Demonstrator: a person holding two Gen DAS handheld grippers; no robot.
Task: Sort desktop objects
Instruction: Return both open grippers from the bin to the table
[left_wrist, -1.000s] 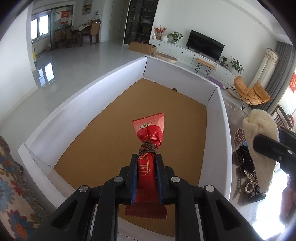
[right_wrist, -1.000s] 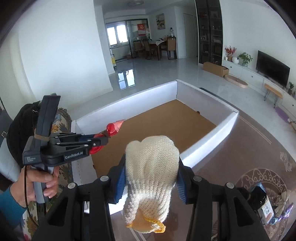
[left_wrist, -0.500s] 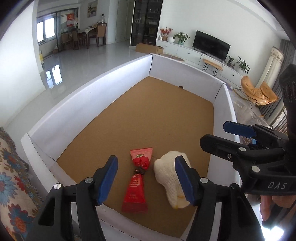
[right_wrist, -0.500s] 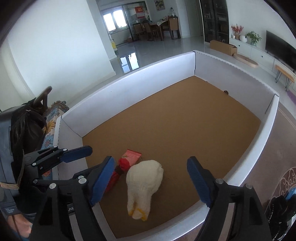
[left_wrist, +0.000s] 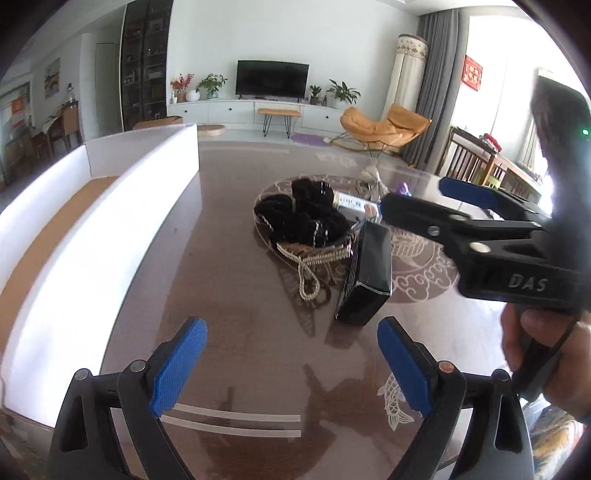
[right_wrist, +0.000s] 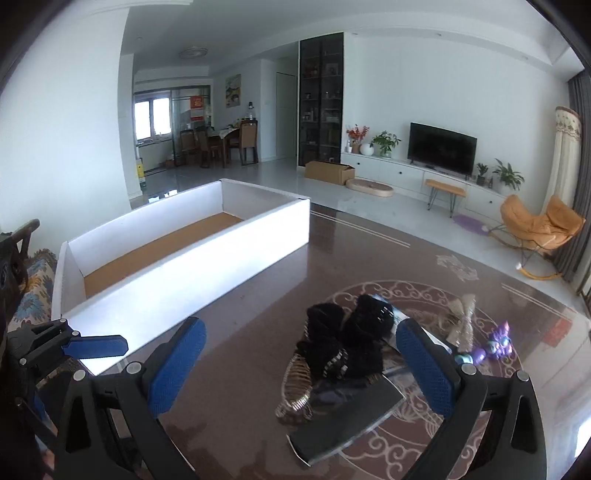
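My left gripper (left_wrist: 291, 365) hangs over the glossy brown table (left_wrist: 240, 325), jaws opening wide with nothing between the blue pads. My right gripper (right_wrist: 301, 365) is the same: jaws opening, empty. Ahead of both lies a pile: black fuzzy items (right_wrist: 343, 339) (left_wrist: 303, 218), a black flat box (left_wrist: 365, 273) (right_wrist: 347, 417), and a beaded chain (left_wrist: 314, 266). The white-walled box with a brown floor (right_wrist: 184, 266) (left_wrist: 110, 221) stands to the left. Each gripper shows in the other's view: right gripper (left_wrist: 417, 199), left gripper (right_wrist: 74, 338).
A pale ribbon bow (right_wrist: 461, 321) and small purple trinkets (right_wrist: 495, 343) lie right of the pile. A gold spiral piece (right_wrist: 295, 384) rests at the pile's near side. A hand (left_wrist: 532, 343) holds the right gripper's handle. A patterned sofa (right_wrist: 33, 288) sits at the far left.
Both grippers let go of the red packet and the knit glove inside the white box, opened wide, and swung right, out of the box to the pile on the table.
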